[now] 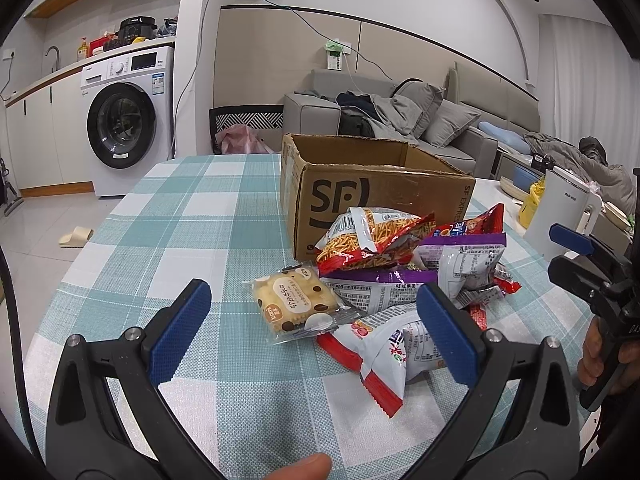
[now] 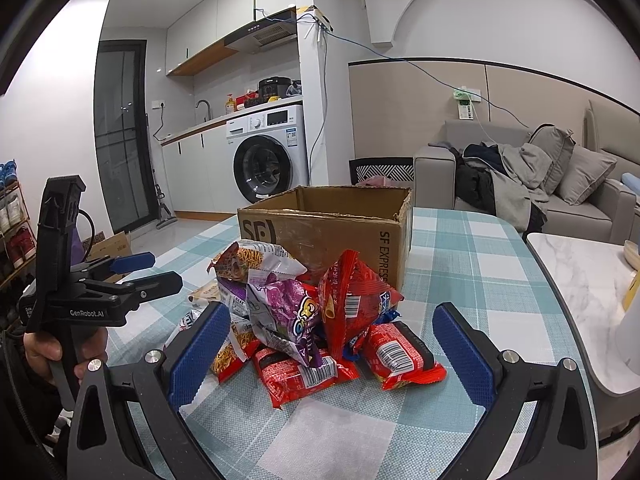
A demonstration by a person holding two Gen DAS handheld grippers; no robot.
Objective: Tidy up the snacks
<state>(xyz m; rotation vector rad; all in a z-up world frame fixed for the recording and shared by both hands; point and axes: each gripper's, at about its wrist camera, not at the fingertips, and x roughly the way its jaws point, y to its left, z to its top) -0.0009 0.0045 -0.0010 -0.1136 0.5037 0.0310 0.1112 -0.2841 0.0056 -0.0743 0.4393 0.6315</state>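
Observation:
An open cardboard SF box (image 1: 372,192) stands on the checked tablecloth, also in the right wrist view (image 2: 336,228). A pile of snack packets lies in front of it: a cookie packet (image 1: 294,304), a noodle-snack bag (image 1: 372,240), purple bags (image 2: 280,312), red packets (image 2: 396,354) and a white-and-red bag (image 1: 392,348). My left gripper (image 1: 316,330) is open and empty just before the cookie packet. My right gripper (image 2: 332,352) is open and empty, its fingers either side of the pile's near edge. Each gripper also shows in the other's view, the left (image 2: 148,270) and the right (image 1: 568,252).
A white appliance (image 1: 560,216) stands to the right of the box. A marble side table (image 2: 580,280) adjoins the table on the right. A washing machine (image 1: 124,120) and a sofa (image 1: 400,116) stand beyond the table.

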